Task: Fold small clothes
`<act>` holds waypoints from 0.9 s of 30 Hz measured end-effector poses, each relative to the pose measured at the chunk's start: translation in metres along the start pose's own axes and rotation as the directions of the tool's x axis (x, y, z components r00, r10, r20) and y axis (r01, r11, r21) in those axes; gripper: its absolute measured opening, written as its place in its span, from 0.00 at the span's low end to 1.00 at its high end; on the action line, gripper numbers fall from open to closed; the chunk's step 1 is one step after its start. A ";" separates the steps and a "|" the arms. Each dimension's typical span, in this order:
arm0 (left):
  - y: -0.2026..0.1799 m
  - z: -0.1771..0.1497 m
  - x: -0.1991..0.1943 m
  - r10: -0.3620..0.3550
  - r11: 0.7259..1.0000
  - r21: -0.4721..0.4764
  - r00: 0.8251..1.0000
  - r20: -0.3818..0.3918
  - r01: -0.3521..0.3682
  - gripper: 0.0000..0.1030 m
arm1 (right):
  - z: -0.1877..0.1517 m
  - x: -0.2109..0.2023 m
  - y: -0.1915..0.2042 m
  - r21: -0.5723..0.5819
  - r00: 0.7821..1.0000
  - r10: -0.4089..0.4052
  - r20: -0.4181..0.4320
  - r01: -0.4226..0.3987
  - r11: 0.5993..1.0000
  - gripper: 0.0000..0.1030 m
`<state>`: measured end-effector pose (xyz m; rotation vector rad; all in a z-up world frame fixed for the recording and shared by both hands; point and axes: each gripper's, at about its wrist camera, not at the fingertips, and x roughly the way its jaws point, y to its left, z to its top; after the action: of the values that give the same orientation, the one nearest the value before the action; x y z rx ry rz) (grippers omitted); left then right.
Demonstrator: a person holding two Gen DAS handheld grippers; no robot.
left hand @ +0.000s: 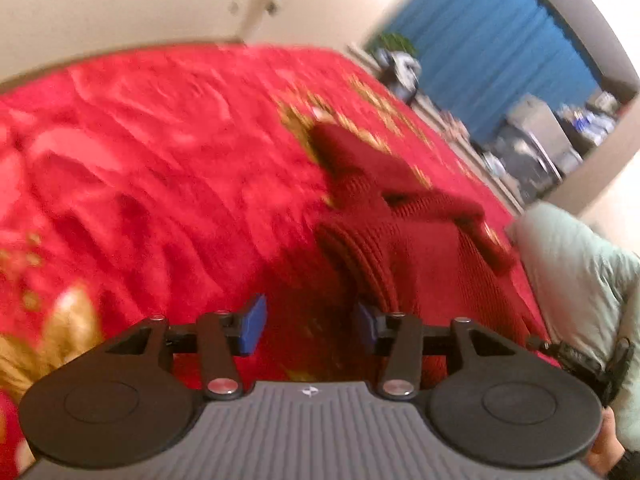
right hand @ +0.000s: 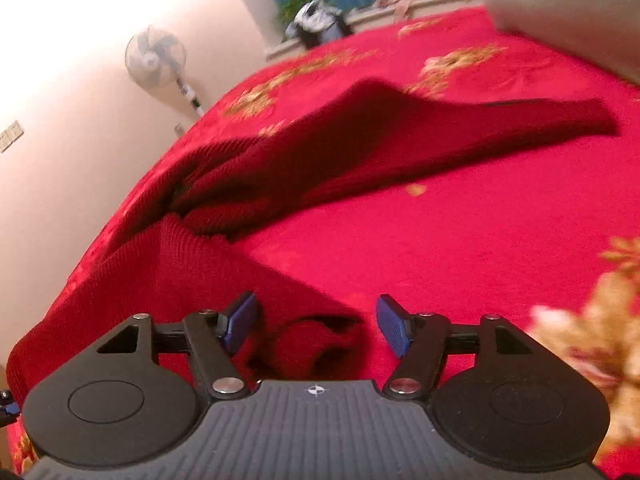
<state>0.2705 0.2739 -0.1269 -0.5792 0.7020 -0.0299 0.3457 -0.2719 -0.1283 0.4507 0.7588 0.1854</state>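
Plainly, no readable writing is showing. Dark red knit sweater (right hand: 320, 152) is lying rumpled on the red bedspread (right hand: 460, 232); left gripper (left hand: 308, 326) and right gripper (right hand: 318, 326) are both gaping, gripping nothing.

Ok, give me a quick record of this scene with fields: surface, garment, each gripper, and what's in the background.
surface: red blanket with gold flowers
garment: dark red knit sweater, rumpled, lying on the blanket
left gripper: jaws open, holding nothing, sweater beside right pad
right gripper: jaws open, over the sweater's edge
background: fan, blue curtain
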 end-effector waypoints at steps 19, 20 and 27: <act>-0.041 -0.019 0.011 -0.192 0.969 0.137 0.977 -0.097 0.204 0.09 | 0.060 -0.050 0.086 -0.337 0.991 -0.126 0.051 0.136 0.932 0.17; -0.039 -0.017 -0.003 -0.283 0.953 0.102 0.958 -0.055 0.287 0.09 | 0.070 -0.080 0.090 -0.315 0.986 -0.130 0.102 0.156 0.936 0.17; -0.014 -0.026 -0.035 -0.224 0.967 0.067 0.948 -0.226 0.245 0.10 | 0.013 -0.199 0.080 -0.431 0.989 -0.135 0.066 0.150 0.890 0.37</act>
<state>0.2295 0.2565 -0.1147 -0.5712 0.8358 -0.3517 0.2124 -0.2689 0.0405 -0.0296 0.6885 0.2028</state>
